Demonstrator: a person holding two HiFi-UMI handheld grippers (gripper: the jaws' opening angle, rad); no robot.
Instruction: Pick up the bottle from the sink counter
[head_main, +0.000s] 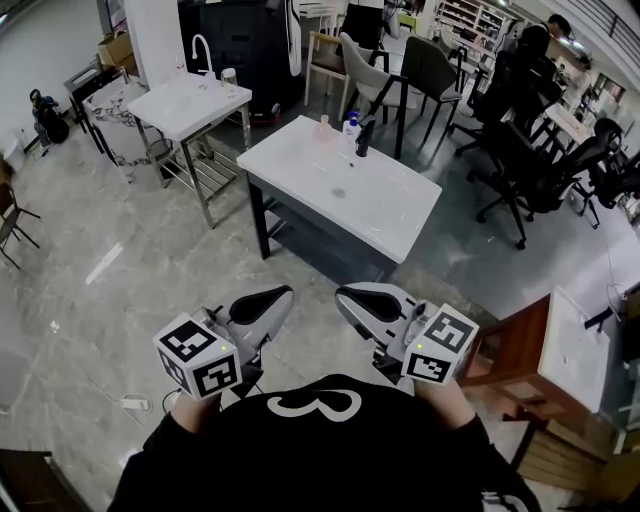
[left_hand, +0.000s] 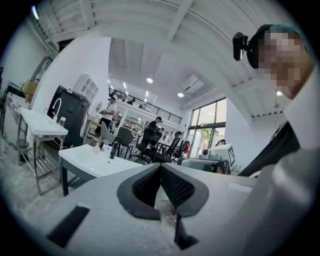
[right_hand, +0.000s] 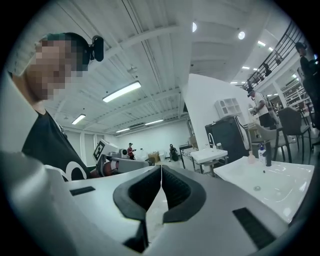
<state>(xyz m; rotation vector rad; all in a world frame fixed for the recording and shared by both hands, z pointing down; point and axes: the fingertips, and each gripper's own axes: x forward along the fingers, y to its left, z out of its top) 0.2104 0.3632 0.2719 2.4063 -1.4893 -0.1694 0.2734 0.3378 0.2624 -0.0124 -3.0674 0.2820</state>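
Left gripper (head_main: 272, 298), right gripper (head_main: 352, 298) both clenched, empty, well apart from sink worktop (head_main: 300, 165). Bottle (head_main: 351, 126) beside faucet (head_main: 364, 138): likely light, smooth plastic; grasp mid-body.

A glossy white ceramic-look sink counter (head_main: 340, 190) gleams at 12 o'clock above a polished grey stone-look floor (head_main: 90, 290). At 6 o'clock, the left gripper (head_main: 272, 299) and right gripper (head_main: 350, 297) show matt grey plastic shells and black ribbed rubbery pads (left_hand: 176, 186). A brown wooden cabinet (head_main: 510, 350) stands at 4 o'clock.
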